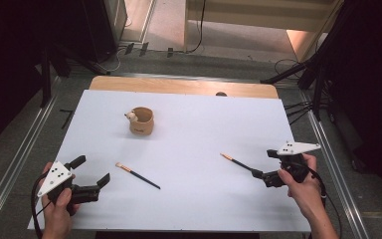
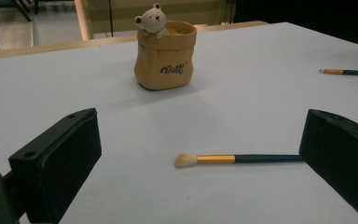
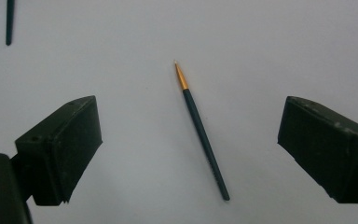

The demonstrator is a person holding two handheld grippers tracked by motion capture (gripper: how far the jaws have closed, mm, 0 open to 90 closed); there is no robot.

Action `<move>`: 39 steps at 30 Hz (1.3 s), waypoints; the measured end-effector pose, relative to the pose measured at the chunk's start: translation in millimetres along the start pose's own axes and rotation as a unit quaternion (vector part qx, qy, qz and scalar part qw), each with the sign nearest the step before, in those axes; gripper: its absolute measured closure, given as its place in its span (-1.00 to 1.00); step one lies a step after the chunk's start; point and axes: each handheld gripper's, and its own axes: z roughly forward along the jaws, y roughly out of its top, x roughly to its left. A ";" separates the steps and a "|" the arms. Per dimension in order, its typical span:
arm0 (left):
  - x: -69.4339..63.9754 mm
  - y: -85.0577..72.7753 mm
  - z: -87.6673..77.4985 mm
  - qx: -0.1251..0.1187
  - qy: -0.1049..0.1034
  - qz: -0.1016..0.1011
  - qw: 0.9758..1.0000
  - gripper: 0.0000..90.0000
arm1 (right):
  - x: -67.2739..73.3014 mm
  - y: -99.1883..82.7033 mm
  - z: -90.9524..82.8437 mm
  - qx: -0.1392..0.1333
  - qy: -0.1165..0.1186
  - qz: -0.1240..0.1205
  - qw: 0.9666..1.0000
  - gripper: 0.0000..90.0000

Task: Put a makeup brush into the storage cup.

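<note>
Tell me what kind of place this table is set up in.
Probably a lab or recording studio, not a home: a white table ringed by black stands, loose cables on the floor, and a person holding the left gripper and right gripper.

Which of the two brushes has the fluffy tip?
The brush by the left gripper: its pale bristles flare out, while the brush by the right gripper ends in a fine point.

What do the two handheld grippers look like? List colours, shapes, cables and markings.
Left gripper: black body, two blocky black jaws, a grey three-cornered plate with dark dots on top, a black cable trailing. Right gripper: the same build, plate and cable. No sleeves visible on the forearms.
</note>
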 end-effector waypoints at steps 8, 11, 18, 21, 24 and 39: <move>1.2 -1.2 0.8 0.004 -0.001 0.001 1.000 -1.00 | -6.9 12.8 9.5 0.060 -0.003 -0.029 0.998 -0.84; 1.5 -1.2 0.7 0.003 0.000 0.001 1.000 -1.00 | -7.5 18.4 13.8 0.077 -0.005 -0.040 0.996 -0.83; 1.4 -1.0 0.1 0.004 0.000 0.002 1.000 -1.00 | -7.1 28.8 22.1 0.088 0.000 -0.052 0.995 -0.83; 1.6 -1.3 0.2 0.003 -0.001 0.001 1.000 -1.00 | -7.7 32.2 26.1 0.100 0.003 -0.055 0.993 -0.83; 2.1 -1.4 0.1 0.004 0.000 -0.001 1.000 -1.00 | -9.6 36.0 29.2 0.107 0.003 -0.060 0.992 -0.73; 0.2 -1.3 1.5 0.009 -0.003 0.004 1.000 -1.00 | -8.1 49.8 49.8 0.201 0.014 -0.099 0.974 -0.70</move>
